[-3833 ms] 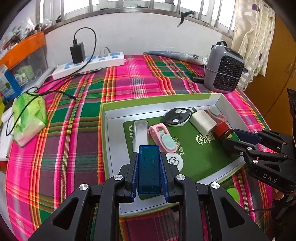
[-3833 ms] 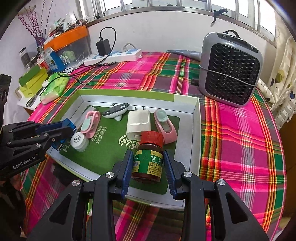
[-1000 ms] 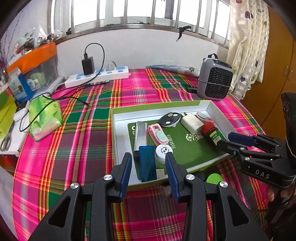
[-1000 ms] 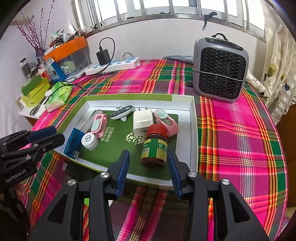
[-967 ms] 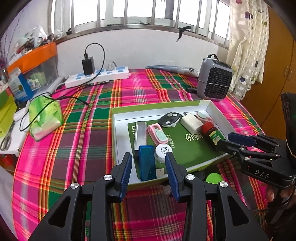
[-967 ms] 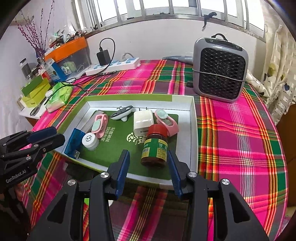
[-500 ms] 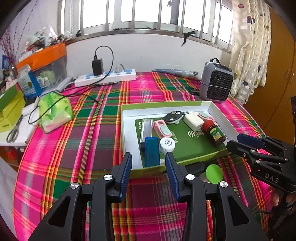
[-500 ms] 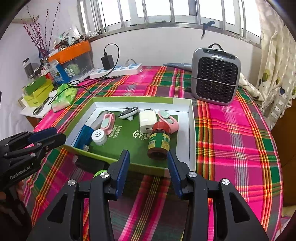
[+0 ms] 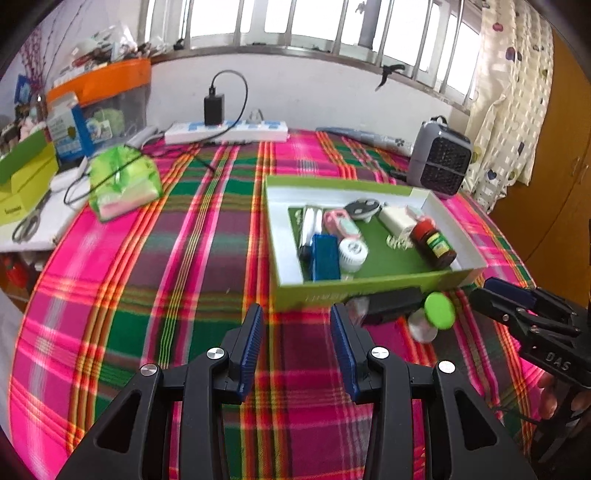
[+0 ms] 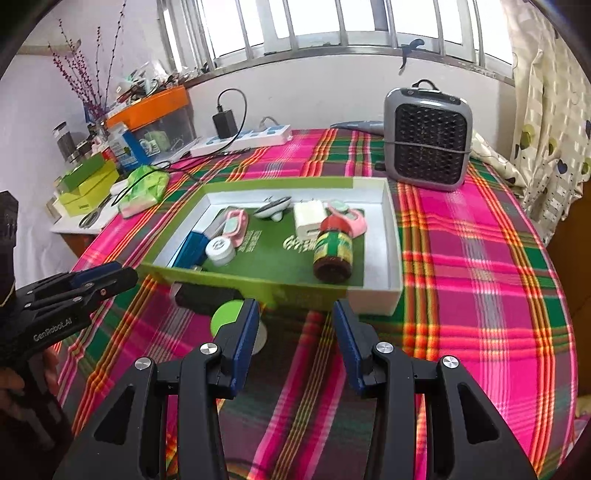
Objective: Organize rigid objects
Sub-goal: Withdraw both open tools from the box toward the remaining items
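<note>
Barred window point(image 9: 295, 18), plaid-covered table point(image 9: 166, 258)

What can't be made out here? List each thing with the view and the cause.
- Round green-topped item: right wrist view, its right part is behind the right gripper's finger; what it is stays unclear.
- Black object in front of the box: left wrist view, motion blur hides its shape.
- Silver item in the box: left wrist view, partly behind the blue box.
- Bottle label: both views, text too small.

Blue case point(image 9: 325, 256), red-capped brown bottle point(image 10: 332, 251) lying in green-rimmed box point(image 10: 393, 254)
</note>
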{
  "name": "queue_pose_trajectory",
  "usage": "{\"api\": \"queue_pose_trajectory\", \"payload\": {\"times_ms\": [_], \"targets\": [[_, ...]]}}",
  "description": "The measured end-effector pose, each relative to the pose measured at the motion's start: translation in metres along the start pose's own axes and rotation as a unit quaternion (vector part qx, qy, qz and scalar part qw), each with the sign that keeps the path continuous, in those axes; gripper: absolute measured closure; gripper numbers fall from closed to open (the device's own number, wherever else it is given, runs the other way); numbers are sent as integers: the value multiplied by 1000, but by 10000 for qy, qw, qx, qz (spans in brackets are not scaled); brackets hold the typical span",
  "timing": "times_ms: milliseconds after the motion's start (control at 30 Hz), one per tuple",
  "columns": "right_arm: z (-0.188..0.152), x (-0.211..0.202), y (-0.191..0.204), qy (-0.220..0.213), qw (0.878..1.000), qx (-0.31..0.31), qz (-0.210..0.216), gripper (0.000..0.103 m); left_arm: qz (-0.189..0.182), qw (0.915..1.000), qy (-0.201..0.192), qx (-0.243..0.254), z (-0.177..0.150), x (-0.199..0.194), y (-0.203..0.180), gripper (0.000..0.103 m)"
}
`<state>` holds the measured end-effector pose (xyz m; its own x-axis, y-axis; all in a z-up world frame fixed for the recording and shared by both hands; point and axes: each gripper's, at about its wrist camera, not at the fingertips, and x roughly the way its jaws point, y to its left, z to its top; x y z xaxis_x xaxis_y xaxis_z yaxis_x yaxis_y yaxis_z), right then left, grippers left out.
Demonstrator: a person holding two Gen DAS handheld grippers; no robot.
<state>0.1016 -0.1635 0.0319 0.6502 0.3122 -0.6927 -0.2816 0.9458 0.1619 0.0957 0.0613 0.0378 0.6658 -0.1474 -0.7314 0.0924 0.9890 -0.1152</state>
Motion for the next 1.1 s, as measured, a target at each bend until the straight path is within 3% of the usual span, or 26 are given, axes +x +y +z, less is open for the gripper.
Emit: {"api": "queue_pose_trajectory", "payload": {"times_ms": [267,333,800,1100], "targets": [[-5,8,24,16,9993,-264,250,58,-52,9996,199,-188,-16,8,16,66],[-6,11,27,54,9993,-285,229,52,-98,9995,216,-204,-17,9,16,66],[-5,31,37,183,9987,-398,-251,52,-266,9988,380,-161,-20,20,14,66],[-7,39,39,348,9991,-229,-123,52,-189,9991,337,-162,-19,21,12,66]]}}
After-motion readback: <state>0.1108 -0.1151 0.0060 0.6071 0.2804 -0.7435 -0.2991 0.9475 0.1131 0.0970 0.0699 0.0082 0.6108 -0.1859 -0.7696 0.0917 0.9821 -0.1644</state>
